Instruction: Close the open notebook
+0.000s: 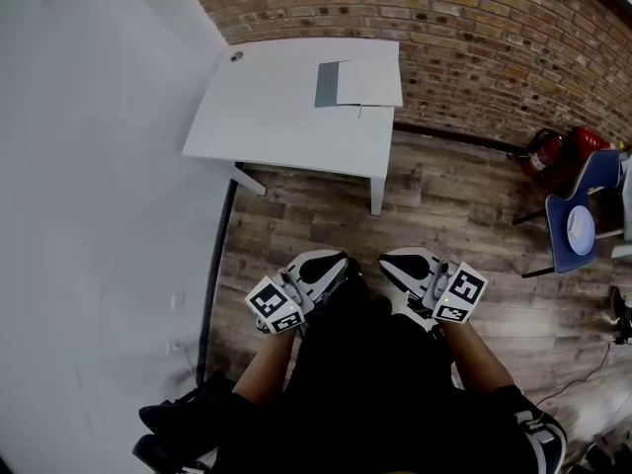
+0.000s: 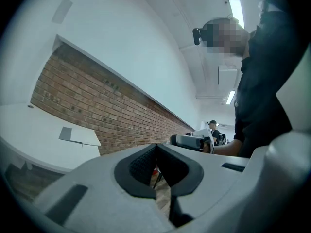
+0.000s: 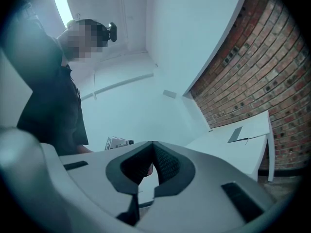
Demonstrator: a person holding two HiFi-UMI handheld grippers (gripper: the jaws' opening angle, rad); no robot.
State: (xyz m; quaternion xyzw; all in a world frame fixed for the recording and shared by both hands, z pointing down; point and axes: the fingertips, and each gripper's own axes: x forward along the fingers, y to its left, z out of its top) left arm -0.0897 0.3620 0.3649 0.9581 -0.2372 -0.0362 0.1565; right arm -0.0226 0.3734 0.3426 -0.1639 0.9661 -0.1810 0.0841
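The open notebook (image 1: 357,84) is laid flat on the white table (image 1: 276,107), at the table's edge nearest the brick wall, ready to be folded shut. The left gripper (image 1: 331,267) and right gripper (image 1: 400,265) are held well short of the table, close against the person. They are kept level with their tips turned towards each other. Both sets of jaws are pressed together with nothing between them, presumably because the table is not yet reached.

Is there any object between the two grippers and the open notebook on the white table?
Nothing visible does. Between the left gripper, the right gripper and the notebook there is only wooden floor and the bare top of the white table.
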